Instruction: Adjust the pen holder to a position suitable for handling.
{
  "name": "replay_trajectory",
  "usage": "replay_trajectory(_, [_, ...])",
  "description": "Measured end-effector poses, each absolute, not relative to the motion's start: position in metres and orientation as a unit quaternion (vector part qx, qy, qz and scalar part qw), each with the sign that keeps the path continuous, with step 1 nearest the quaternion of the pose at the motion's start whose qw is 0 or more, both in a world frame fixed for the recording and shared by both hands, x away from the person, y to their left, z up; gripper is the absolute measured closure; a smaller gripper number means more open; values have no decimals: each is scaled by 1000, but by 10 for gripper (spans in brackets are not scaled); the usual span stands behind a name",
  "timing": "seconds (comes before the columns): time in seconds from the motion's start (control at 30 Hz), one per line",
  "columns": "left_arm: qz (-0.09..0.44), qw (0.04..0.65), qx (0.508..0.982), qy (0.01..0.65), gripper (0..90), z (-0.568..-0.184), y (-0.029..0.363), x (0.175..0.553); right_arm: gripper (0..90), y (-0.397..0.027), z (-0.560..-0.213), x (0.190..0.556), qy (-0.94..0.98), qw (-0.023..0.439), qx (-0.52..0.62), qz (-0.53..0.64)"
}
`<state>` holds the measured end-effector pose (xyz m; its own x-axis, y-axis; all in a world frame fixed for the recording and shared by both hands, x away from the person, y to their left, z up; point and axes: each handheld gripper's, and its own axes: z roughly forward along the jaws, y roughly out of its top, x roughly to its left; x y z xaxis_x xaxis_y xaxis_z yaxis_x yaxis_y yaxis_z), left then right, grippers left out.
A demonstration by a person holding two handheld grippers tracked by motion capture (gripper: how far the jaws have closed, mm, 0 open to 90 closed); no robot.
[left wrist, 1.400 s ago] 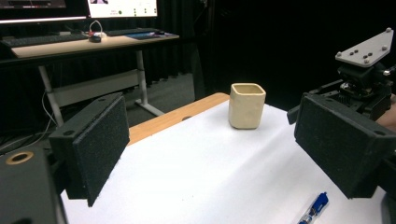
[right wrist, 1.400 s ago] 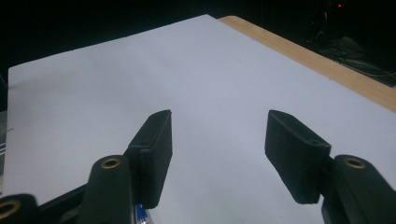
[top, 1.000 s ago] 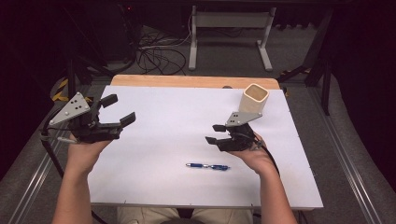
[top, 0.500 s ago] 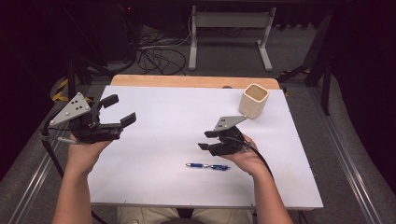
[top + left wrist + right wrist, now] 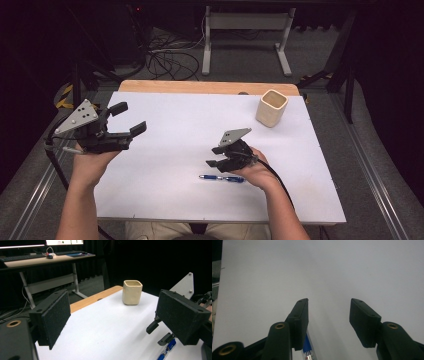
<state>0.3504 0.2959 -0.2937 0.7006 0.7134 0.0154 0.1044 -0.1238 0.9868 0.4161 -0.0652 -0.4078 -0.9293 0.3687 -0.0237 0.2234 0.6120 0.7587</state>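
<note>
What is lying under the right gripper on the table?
A blue pen lies on the white table beneath the right gripper, whose jaws stand open and hold nothing. In the right gripper view, one jaw covers part of the pen; in the high view the hand hides its right end.

- The white table top (image 5: 190, 125) is brightly and evenly lit from above; the room around it, from 9 through 12 to 3 o'clock, falls into near black.
- Shadows under the hands are soft and faint.
- In the right gripper view the table washes out to a pale, featureless grey.
- The near jaws look soft, the pen (image 5: 308, 350) at 6 o'clock blurred.
</note>
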Motion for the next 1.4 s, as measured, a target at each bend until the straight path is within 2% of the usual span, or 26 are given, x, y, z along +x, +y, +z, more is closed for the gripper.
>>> replay_trajectory(0.77, [252, 594, 706, 292, 131, -295, 295, 352, 575, -40, -431, 412, 928, 46, 123, 350])
replay_trajectory(0.9, [251, 594, 706, 293, 131, -295, 295, 352, 608, -35, -436, 411, 935, 41, 117, 332])
replay_trajectory(1.4, [249, 593, 707, 293, 132, -296, 295, 353, 679, -27, -445, 408, 947, 54, 108, 299])
